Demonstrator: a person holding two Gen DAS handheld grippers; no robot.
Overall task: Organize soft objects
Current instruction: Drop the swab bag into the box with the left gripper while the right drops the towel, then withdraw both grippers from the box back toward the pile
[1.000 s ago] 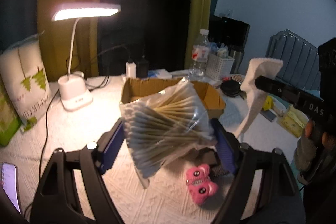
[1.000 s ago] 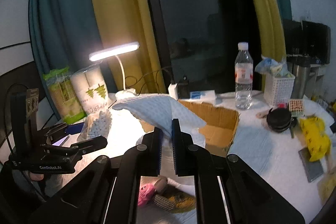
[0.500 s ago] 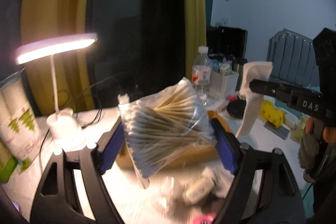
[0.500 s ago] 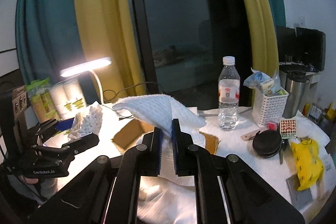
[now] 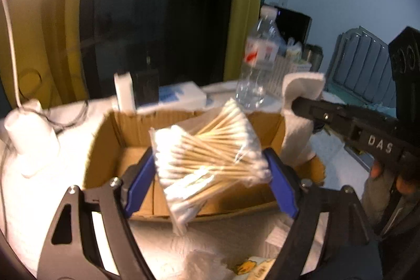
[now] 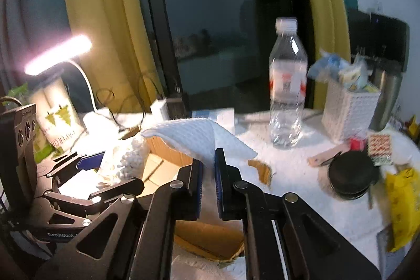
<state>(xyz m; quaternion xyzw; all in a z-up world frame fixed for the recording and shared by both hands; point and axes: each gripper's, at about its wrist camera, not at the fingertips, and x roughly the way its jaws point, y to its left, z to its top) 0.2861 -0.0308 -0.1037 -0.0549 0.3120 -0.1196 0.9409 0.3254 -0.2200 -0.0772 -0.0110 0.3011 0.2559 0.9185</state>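
My left gripper (image 5: pixel 210 175) is shut on a clear bag of cotton swabs (image 5: pixel 207 159) and holds it over the open cardboard box (image 5: pixel 105 143). The bag also shows in the right wrist view (image 6: pixel 126 159), held by the left gripper (image 6: pixel 105 169). My right gripper (image 6: pixel 208 169) is shut on a white cloth (image 6: pixel 194 138) and holds it above the box's right side (image 6: pixel 210 238). In the left wrist view the cloth (image 5: pixel 296 117) hangs from the right gripper (image 5: pixel 299 104) at the box's right wall.
A lit desk lamp (image 5: pixel 29 122) stands left of the box. A water bottle (image 6: pixel 287 85), a white basket (image 6: pixel 349 112), a black round case (image 6: pixel 351 175) and a yellow packet (image 6: pixel 401 206) sit on the white table to the right. Paper rolls (image 6: pixel 57 114) stand at far left.
Both grippers have moved forward over the cardboard box with their loads. The box now lies directly under the swab bag, and the cloth is at the box's right edge.
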